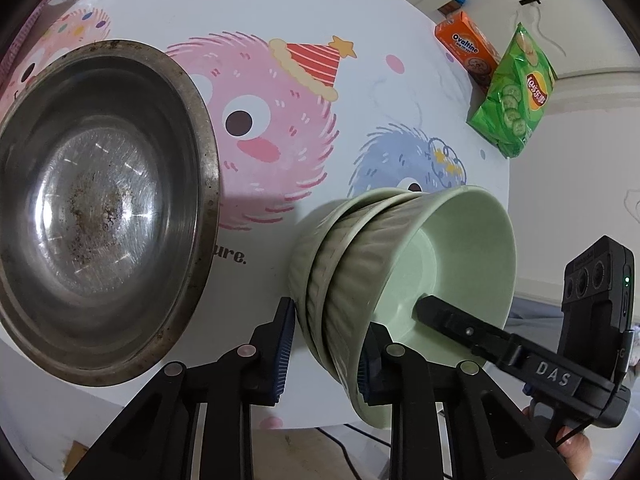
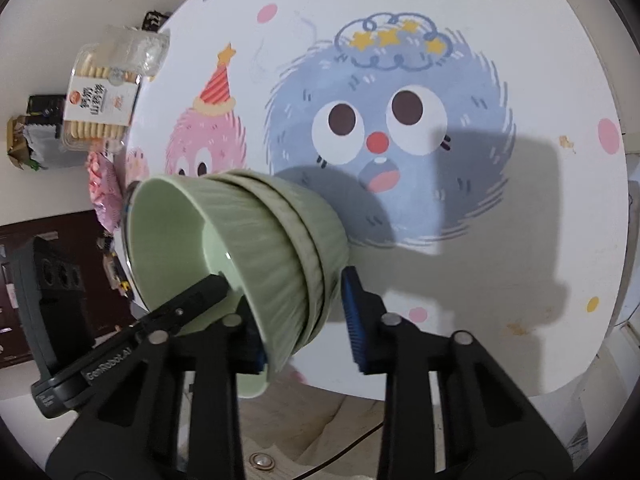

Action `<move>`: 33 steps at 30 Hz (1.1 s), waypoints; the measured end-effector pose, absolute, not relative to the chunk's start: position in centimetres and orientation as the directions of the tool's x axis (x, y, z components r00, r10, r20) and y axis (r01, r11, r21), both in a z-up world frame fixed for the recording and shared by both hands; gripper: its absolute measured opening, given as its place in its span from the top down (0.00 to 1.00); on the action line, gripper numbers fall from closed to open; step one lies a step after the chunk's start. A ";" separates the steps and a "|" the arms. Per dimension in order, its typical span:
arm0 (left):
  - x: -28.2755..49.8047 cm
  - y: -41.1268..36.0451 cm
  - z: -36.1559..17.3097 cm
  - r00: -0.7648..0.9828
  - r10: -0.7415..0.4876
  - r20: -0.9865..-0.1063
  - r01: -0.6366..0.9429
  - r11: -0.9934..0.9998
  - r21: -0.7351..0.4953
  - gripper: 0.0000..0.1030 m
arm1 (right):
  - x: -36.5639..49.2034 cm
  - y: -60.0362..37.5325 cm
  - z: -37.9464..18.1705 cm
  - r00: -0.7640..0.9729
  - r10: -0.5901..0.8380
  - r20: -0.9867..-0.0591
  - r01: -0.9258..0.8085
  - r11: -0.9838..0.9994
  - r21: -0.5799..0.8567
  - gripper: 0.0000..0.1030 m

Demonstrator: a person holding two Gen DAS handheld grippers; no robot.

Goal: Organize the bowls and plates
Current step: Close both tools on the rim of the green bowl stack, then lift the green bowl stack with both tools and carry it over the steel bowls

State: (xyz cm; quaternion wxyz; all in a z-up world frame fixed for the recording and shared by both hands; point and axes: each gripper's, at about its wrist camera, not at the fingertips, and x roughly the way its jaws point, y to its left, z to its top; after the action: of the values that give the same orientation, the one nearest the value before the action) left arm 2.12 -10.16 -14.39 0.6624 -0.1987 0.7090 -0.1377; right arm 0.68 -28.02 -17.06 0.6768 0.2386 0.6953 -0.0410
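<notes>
Nested stack of green ribbed bowls (image 1: 384, 264) sits near the tabletop (image 1: 280, 8) front edge, beside the large steel bowl (image 1: 100, 208). Left claw (image 1: 326, 356) straddles the stack's wall, one finger inside, one outside; right claw (image 2: 306, 320) does likewise on the opposite wall. Both look narrowed onto the wall, probably sharing the load for a two-handed lift. Pad contact is hidden behind the rims, so firm pinching is unconfirmed. Bowl count unclear; apparently three. Snack packets lie well apart.
</notes>
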 end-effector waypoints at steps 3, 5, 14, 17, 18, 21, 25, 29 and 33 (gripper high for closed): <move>2.2 -10.4 -14.4 -0.047 -0.459 -0.887 -0.088 0.887 -0.454 0.75 | 0.7 -27.8 -17.0 0.032 0.260 -0.965 0.383 0.888 0.253 0.70; 2.2 -10.6 -14.3 -0.049 -0.447 -0.893 -0.068 0.894 -0.443 0.75 | 0.7 -27.6 -16.9 0.031 0.249 -0.968 0.377 0.894 0.242 0.70; 1.9 -11.5 -13.9 -0.047 -0.422 -0.905 -0.016 0.906 -0.422 0.77 | 0.7 -27.5 -16.8 0.033 0.227 -0.973 0.378 0.899 0.222 0.73; 2.0 -11.7 -13.6 -0.047 -0.419 -0.907 -0.001 0.908 -0.419 0.77 | 0.6 -27.6 -16.6 0.030 0.230 -0.973 0.379 0.898 0.224 0.73; 2.0 -11.8 -13.7 -0.048 -0.419 -0.907 0.000 0.908 -0.419 0.77 | 0.6 -27.7 -16.6 0.031 0.231 -0.972 0.383 0.896 0.226 0.73; 2.0 -12.0 -13.5 -0.050 -0.416 -0.908 0.009 0.909 -0.417 0.77 | 0.5 -27.8 -16.6 0.035 0.232 -0.972 0.389 0.893 0.227 0.73; 2.2 -12.2 -13.0 -0.046 -0.414 -0.909 0.027 0.909 -0.415 0.77 | 0.4 -28.1 -16.1 0.052 0.230 -0.972 0.396 0.889 0.232 0.73; 2.3 -12.5 -12.4 -0.042 -0.413 -0.910 0.039 0.909 -0.415 0.77 | 0.5 -28.2 -15.4 0.066 0.226 -0.972 0.393 0.889 0.233 0.73; 2.6 -12.4 -11.5 -0.033 -0.416 -0.909 0.048 0.907 -0.418 0.77 | 0.7 -28.3 -14.4 0.080 0.218 -0.973 0.382 0.894 0.232 0.73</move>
State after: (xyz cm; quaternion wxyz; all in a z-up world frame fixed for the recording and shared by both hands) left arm 2.63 -12.36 -11.45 0.6828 -0.1319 0.6982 -0.1701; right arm 0.69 -28.25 -14.41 0.7003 0.2221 0.6759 -0.0586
